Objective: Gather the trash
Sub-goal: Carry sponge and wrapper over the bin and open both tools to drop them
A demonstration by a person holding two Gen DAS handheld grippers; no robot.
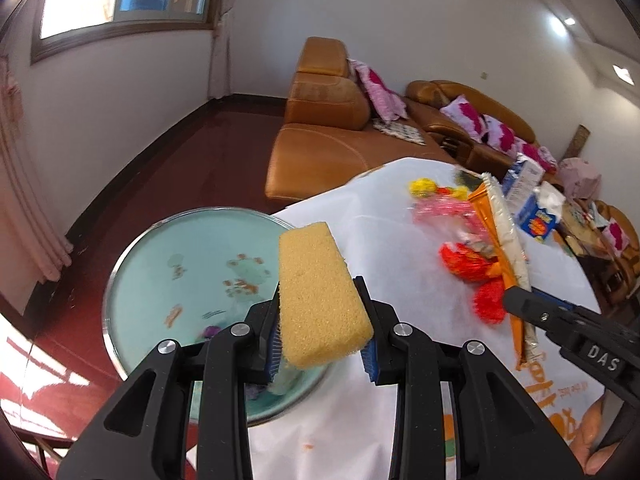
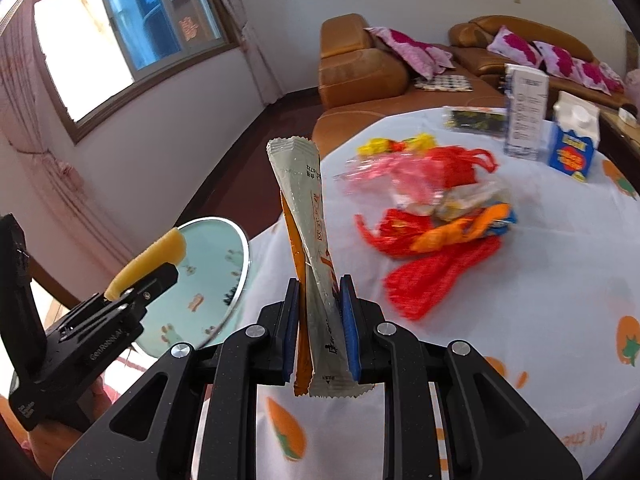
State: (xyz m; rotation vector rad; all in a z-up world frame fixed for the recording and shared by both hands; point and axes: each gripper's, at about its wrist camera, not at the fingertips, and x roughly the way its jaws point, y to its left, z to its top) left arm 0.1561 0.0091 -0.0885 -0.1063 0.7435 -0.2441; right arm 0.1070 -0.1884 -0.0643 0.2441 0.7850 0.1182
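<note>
Living room, white tablecloth (image 2: 520,300) beside teal basin (image 1: 192,264). Left gripper (image 1: 320,320) pinching yellow sponge (image 1: 320,292) above basin; right gripper (image 2: 320,320) pinching two stick sachets (image 2: 312,240) over cloth. Advice: hold both grips firm, release only well inside the basin rim

Behind your table stood a tan leather sofa (image 2: 360,68) with pink-and-white cushions (image 2: 516,46) and a checked cloth (image 2: 444,83) on its seat. You had a window (image 2: 120,36) at upper left, above dark red floor (image 1: 160,176).

White walls (image 1: 400,20), tan sofa (image 1: 320,152), window (image 2: 120,32)
</note>
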